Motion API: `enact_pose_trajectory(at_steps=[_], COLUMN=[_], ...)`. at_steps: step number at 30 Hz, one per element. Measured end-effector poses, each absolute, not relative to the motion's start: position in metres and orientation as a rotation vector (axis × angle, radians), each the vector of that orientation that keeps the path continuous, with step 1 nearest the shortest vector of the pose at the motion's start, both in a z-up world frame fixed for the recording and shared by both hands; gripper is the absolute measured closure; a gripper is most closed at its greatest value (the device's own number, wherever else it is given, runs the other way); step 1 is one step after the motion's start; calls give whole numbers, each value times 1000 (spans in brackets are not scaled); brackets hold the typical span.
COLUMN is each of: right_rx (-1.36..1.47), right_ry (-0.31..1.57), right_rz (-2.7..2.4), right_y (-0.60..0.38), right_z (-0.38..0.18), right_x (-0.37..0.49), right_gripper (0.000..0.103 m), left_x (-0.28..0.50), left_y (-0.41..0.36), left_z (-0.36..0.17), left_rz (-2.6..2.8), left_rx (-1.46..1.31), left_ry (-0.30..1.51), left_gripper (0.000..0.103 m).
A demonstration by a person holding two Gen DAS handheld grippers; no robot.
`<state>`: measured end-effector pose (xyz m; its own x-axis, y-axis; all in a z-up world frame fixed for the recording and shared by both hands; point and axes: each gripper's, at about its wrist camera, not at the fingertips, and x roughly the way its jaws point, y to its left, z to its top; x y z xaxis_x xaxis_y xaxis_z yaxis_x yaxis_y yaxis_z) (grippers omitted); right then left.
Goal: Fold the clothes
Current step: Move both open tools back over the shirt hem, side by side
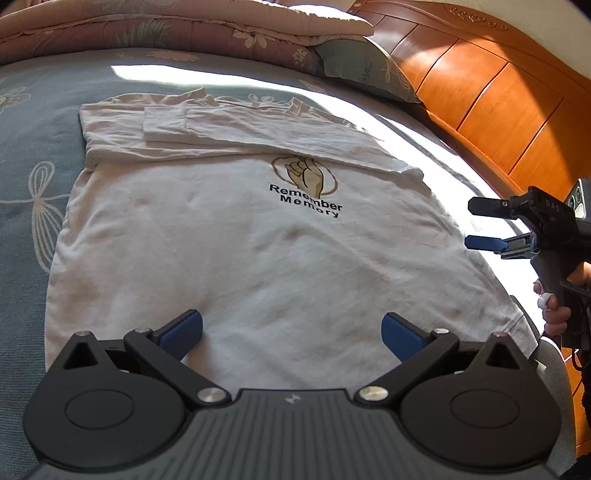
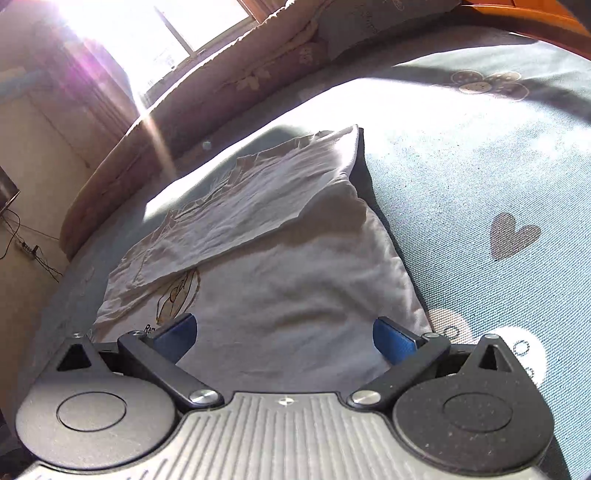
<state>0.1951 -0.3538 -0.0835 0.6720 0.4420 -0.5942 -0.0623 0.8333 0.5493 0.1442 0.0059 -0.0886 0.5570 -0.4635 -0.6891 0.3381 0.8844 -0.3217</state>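
Observation:
A white T-shirt [image 1: 229, 240] with a hand logo and "Remember Memory" print lies flat on the bed, its far part and sleeves folded over toward the middle. It also shows in the right wrist view [image 2: 288, 280]. My left gripper [image 1: 291, 334] is open and empty, hovering over the shirt's near hem. My right gripper [image 2: 284, 341] is open and empty over the shirt's side edge; in the left wrist view it [image 1: 478, 225] sits at the shirt's right side, jaws apart.
The shirt lies on a blue patterned bedsheet [image 1: 33, 177]. A folded quilt [image 1: 166, 26] and pillow [image 1: 362, 62] lie at the far end. A wooden headboard [image 1: 498, 99] runs along the right. A bright window [image 2: 177, 26] glares in the right wrist view.

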Motion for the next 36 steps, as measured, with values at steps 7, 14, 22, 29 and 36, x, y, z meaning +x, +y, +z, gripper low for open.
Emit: enact_pose_trajectory(at_steps=[7,14,22,29,36], right_rx=[401,425,305,301,309], right_ry=[834,788,757,736,714], right_rz=[342,350,346,360,362], right_y=[-330,-342,-328,-330,-331], right_z=[-96,-98,-100,-103,-104], right_x=[149,135,128,125,123], right_gripper=[0,0,0,0,0], left_x=[146,156,195,194,180], left_y=[8,-13,-80,-94,-84], left_z=[-87,-70,-61,-86,-77], left_rz=[-452,-453,-631,-675,-673], left_rx=[-196,-142,-96,-144,-115], left_ry=[875,910,896,930,982], left_gripper=[1,1,1,1,1])
